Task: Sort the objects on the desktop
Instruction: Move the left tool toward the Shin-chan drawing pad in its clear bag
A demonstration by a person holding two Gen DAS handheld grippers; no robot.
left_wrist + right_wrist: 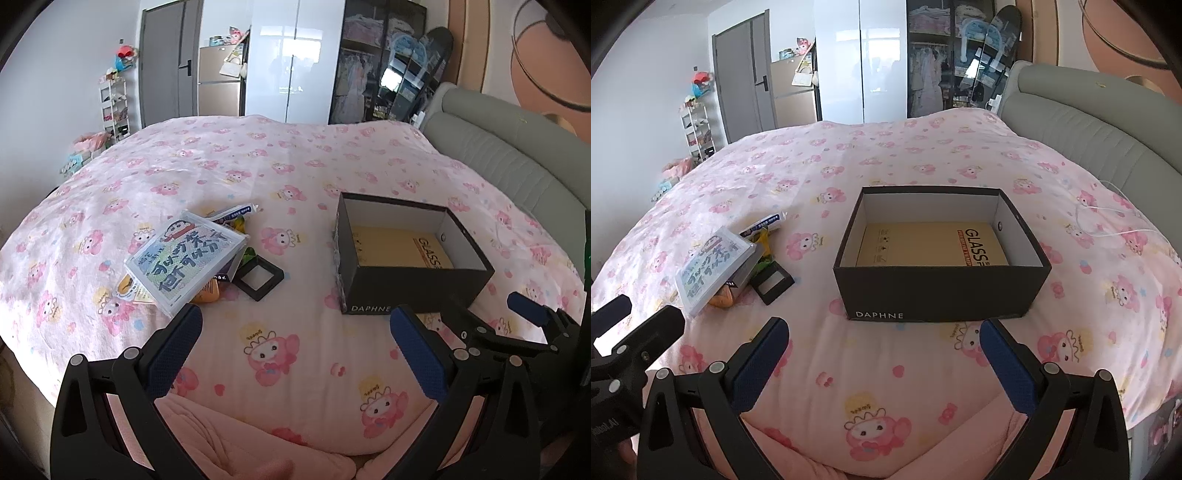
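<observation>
The left gripper (295, 343) stood with its blue-padded fingers (173, 347) spread to their widest and nothing between them, hovering above the pink cartoon-print quilt (280, 166). At its 11 o'clock lay the pile of small items: a clear plastic case with a cartoon card (184, 258) tilted on top, a black square frame (258, 275) touching the pile at the case's 4 o'clock, an orange comb (207, 295) poking out below the case, and a white tube (236, 212) at the far edge. At the left gripper's 1 o'clock sat the open black shoebox (373, 291), well apart from the pile, with a yellow "GLASS" packet (402, 245) flat on its floor. The right gripper (884, 347) likewise held its fingers (761, 365) fully apart and empty, with the shoebox straight ahead at its 12 o'clock and the pile off at 10 o'clock. A white cable (1108, 225) lay on the quilt at the shoebox's 3 o'clock, near the grey padded headboard (1108, 136).
</observation>
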